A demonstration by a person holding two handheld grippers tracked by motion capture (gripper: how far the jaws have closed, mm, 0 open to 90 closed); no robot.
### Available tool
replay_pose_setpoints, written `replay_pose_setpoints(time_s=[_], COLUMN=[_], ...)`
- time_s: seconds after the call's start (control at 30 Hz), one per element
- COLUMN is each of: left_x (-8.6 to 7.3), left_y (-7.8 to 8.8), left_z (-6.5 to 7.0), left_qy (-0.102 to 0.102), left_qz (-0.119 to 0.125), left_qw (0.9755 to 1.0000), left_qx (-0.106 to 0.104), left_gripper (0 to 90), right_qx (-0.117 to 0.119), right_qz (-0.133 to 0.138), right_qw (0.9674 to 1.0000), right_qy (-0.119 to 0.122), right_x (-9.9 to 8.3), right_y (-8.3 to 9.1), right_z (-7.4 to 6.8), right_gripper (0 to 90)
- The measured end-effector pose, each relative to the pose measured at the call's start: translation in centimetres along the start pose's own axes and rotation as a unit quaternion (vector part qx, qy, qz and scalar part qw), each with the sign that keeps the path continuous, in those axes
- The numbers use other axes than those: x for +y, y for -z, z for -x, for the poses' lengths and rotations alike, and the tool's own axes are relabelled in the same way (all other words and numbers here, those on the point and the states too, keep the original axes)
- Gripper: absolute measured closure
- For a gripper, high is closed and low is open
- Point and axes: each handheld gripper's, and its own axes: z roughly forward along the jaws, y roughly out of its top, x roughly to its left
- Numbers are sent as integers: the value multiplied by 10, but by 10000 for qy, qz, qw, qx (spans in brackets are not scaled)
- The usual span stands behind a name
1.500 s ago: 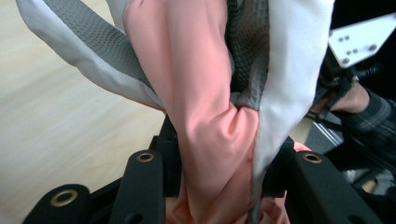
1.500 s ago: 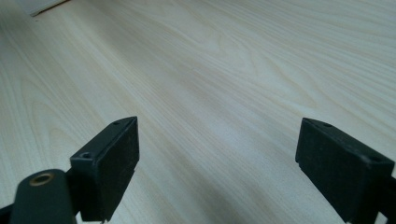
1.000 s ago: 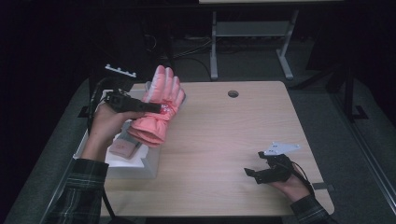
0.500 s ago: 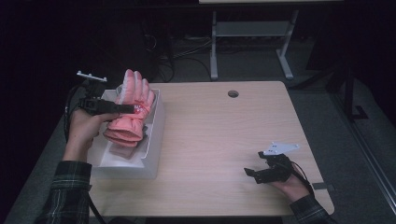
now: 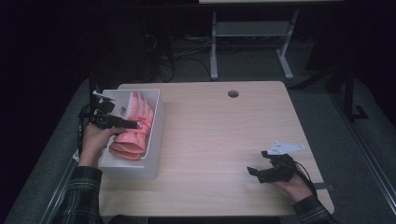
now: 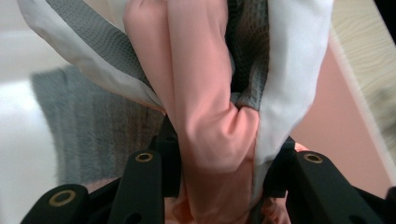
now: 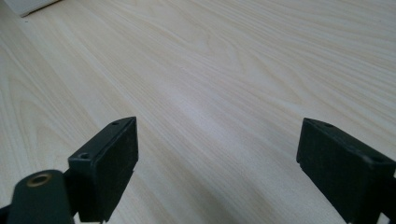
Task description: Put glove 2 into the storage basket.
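The pale wooden table (image 5: pixel 219 140) (a round cable hole (image 5: pixel 233 94) near its far edge) stands in a dark room on grey floor, a metal frame (image 5: pixel 247 42) beyond it. No writing is legible. The left gripper (image 5: pixel 122 124) clamps a pink glove (image 5: pixel 133 130) inside the white bin (image 5: pixel 154 140) just under it. The right gripper (image 7: pixel 217 158), jaws spread with nothing between them, rests low over bare wood well apart.

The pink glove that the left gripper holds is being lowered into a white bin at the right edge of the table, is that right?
Not quite: the white bin sits at the table's left edge, as the high view shows. The left gripper does hold the pink glove inside it.
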Motion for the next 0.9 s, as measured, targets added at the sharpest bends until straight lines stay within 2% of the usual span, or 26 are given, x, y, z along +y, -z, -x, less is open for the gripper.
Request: replay_pose_setpoints(time_s=[0.13,0.2,0.3,0.4,0.5,0.57,0.67,0.77,0.9], left_x=[-5,-9,-13,-15,-16,-16,-16,-14,-10], left_y=[-16,-23,-32,-36,-35,-33,-28,-18,-1], left_z=[-6,-8,-7,-7,-7,-5,0,2,5], left_qy=[40,94,62,12,-50,-186,-334,-339,-373], left_qz=[-216,-242,-329,-360,-292,-329,-262,-122,115], left_qw=[9997,9997,9993,9992,9995,9993,9990,9992,9992], left_qx=[87,-14,-147,-147,-115,-61,113,144,129], left_gripper=[592,588,579,537,424,351,220,162,154], right_qx=[-19,-42,-66,-61,-63,-65,-55,-41,-45], right_qz=[2,2,6,-3,-17,-5,-27,-31,-47], right_qw=[10000,10000,10000,10000,10000,10000,10000,10000,10000], right_qy=[37,5,15,15,34,44,49,41,58], right_x=[0,-1,-1,-1,-1,-1,-1,0,1], right_y=[1,2,3,2,2,2,2,2,0], right_z=[-2,-2,-2,-3,-4,-4,-4,-5,-6], right_gripper=[122,122,122,122,122,121,122,122,122])
